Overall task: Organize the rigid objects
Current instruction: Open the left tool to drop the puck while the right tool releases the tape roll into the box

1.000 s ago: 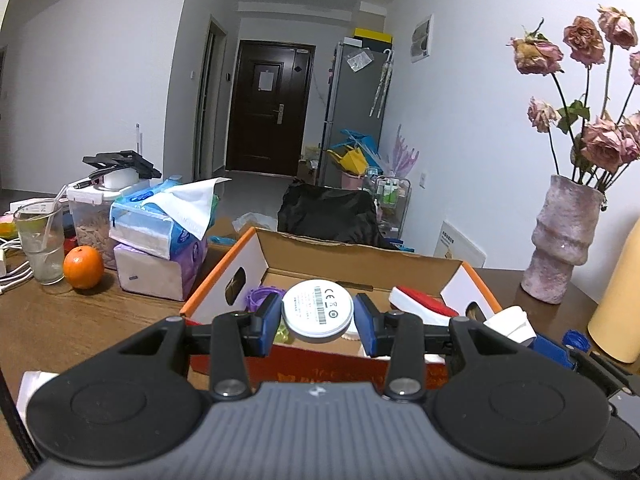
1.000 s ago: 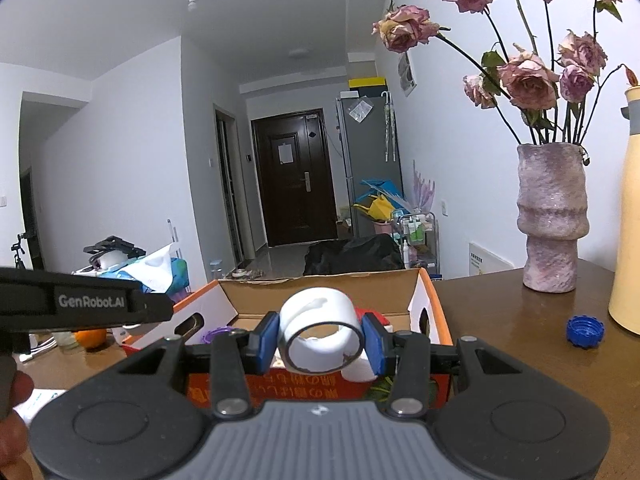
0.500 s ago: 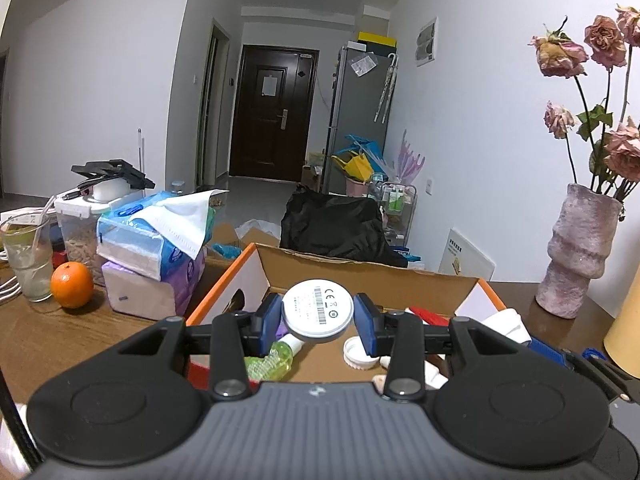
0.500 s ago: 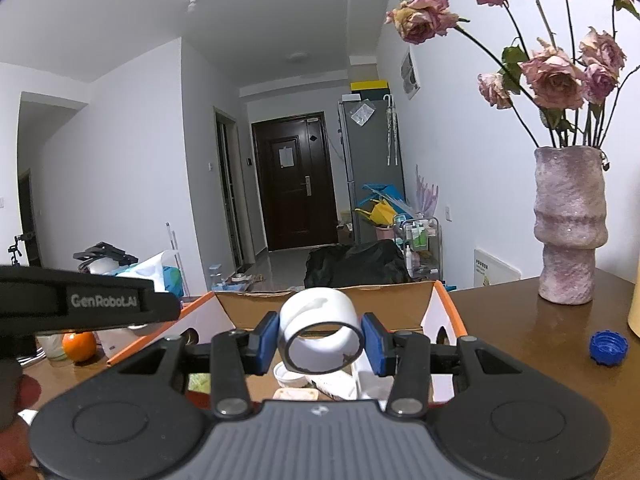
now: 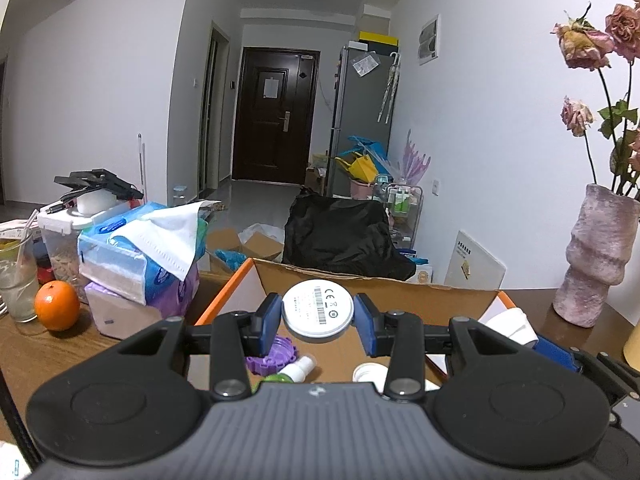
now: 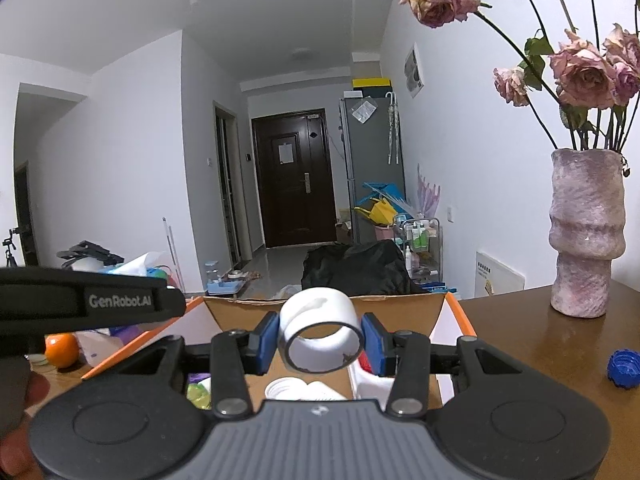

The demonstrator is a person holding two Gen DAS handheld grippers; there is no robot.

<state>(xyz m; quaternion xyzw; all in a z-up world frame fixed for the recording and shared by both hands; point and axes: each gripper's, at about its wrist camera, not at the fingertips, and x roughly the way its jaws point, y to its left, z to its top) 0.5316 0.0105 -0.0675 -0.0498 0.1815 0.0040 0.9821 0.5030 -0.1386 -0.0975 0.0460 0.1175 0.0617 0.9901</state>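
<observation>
Lettering "GenRobot.AI" on left tongs [image 6: 132, 300]

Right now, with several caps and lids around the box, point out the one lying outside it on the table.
The blue cap, alone on the bare table right of the box. The purple lid and white cap lie inside.

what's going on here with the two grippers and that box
A person is sorting small hard items into an open cardboard box on a wooden table. The left gripper is clamped on a round white disc with a barcode label; the right gripper is clamped on a white tape roll. Both hang over the box, which already holds caps and small bottles. Nothing has been released yet.
</observation>
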